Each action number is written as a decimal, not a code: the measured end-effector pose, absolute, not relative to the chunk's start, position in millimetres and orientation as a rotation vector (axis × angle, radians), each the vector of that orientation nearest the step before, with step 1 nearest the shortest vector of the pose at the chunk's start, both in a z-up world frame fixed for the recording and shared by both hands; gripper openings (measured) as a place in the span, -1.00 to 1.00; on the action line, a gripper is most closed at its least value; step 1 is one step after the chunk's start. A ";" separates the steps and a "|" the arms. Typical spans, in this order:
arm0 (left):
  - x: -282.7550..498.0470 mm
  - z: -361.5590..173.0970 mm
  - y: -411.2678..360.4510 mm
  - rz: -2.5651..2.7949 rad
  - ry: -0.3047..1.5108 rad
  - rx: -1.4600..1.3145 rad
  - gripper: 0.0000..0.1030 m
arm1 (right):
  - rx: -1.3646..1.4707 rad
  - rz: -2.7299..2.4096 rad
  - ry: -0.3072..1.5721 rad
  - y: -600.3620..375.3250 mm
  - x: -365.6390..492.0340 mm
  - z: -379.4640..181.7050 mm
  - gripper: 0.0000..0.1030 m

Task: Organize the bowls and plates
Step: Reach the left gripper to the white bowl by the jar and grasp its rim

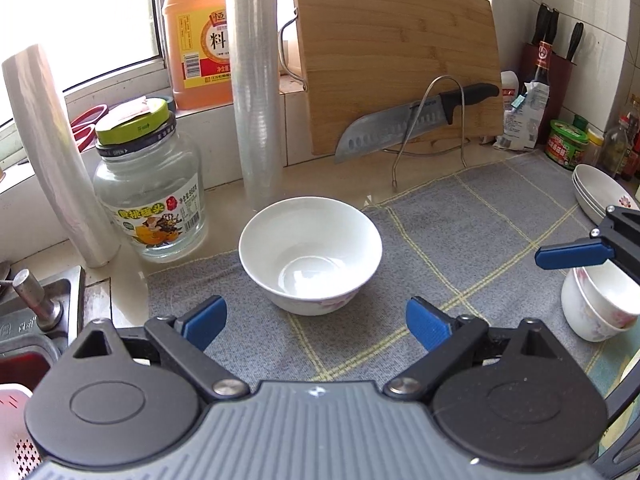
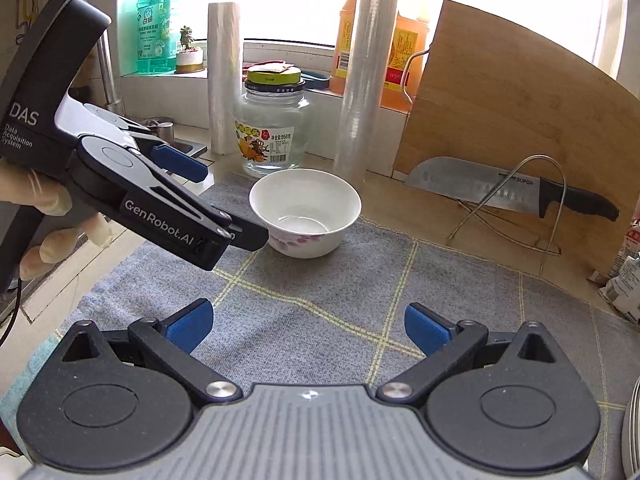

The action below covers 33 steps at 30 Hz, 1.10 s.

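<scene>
Left gripper (image 1: 316, 322) hovered low, fingers spread wide, just short of white floral bowl (image 1: 310, 254) at frame centre on grey checked cloth (image 1: 460, 240). Right gripper (image 2: 309, 328) likewise spread, empty. Stacked bowls (image 1: 600, 308) and plates (image 1: 598, 192) cut off at right edge. Cleaver (image 1: 408, 124) rested against cutting board (image 1: 396, 60).

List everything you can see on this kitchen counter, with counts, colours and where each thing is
bowl: 1, white with pink flowers, upright on the mat, centre
stacked bowls: 2, white floral, mat's right edge
plates: stack, white, far right
mat: 1, grey checked, on counter
glass jar: 1, clear, green lid, left of bowl
film rolls: 2, clear, behind bowl
cutting board: 1, wooden, leaning on wall
knife: 1, black handle, on wire rack
orange jug: 1, windowsill
left gripper: open, before the bowl
right gripper: open, over mat
</scene>
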State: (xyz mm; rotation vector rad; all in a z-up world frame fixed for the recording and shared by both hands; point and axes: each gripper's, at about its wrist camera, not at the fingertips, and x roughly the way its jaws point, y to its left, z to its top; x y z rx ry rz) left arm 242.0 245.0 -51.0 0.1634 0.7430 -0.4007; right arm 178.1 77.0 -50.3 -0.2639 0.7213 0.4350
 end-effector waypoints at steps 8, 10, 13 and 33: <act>287.6 -62.9 246.8 -0.416 0.768 0.171 0.87 | -0.278 0.444 0.748 98.4 217.0 -67.2 1.00; 297.9 -67.1 245.5 -0.416 0.774 0.185 0.86 | -0.272 0.449 0.753 102.5 227.9 -71.1 1.00; 311.7 -73.3 243.4 -0.418 0.785 0.195 0.85 | -0.271 0.452 0.761 109.7 241.5 -76.9 1.00; 348.9 -93.0 238.0 -0.479 0.855 0.179 0.20 | -0.323 0.447 0.774 136.3 294.9 -104.3 0.93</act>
